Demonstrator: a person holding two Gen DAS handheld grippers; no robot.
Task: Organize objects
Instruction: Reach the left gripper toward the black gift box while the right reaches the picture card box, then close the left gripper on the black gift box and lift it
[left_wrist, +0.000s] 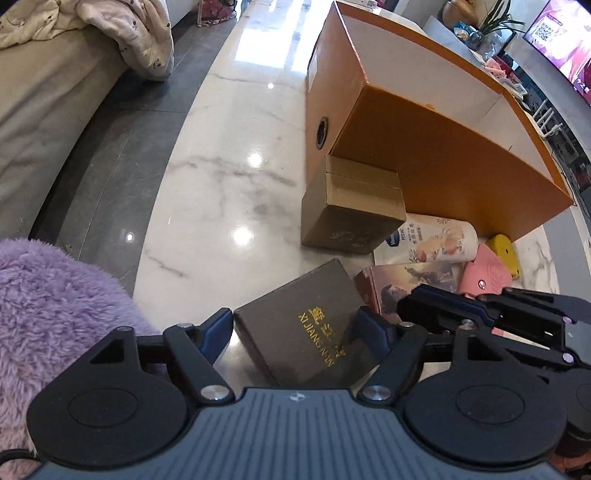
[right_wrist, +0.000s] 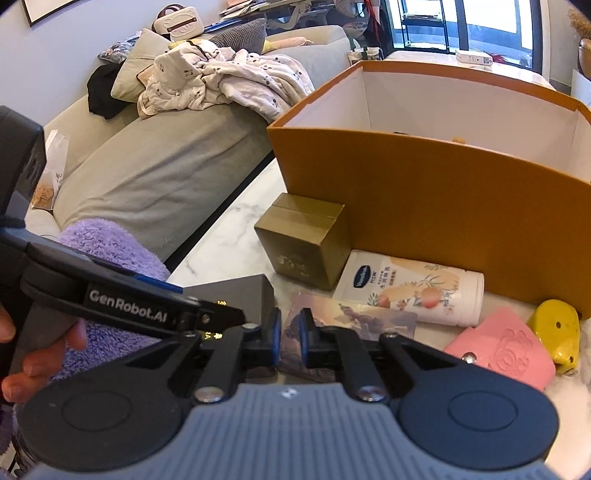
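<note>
While hovering over glossy marble tabletop (left_wrist: 221, 177), I'm clamping left gripper (left_wrist: 295, 325) around flat dark-grey cardboard box with gold lettering (left_wrist: 303, 325); right gripper (right_wrist: 290, 332), jaws nearly closed, holding nothing, sitting above printed pink carton (right_wrist: 354, 314) near tall orange cardboard bin (right_wrist: 443, 206).

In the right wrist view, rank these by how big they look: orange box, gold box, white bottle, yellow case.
1. orange box
2. white bottle and gold box look about alike, so I won't rank them
3. yellow case
</note>
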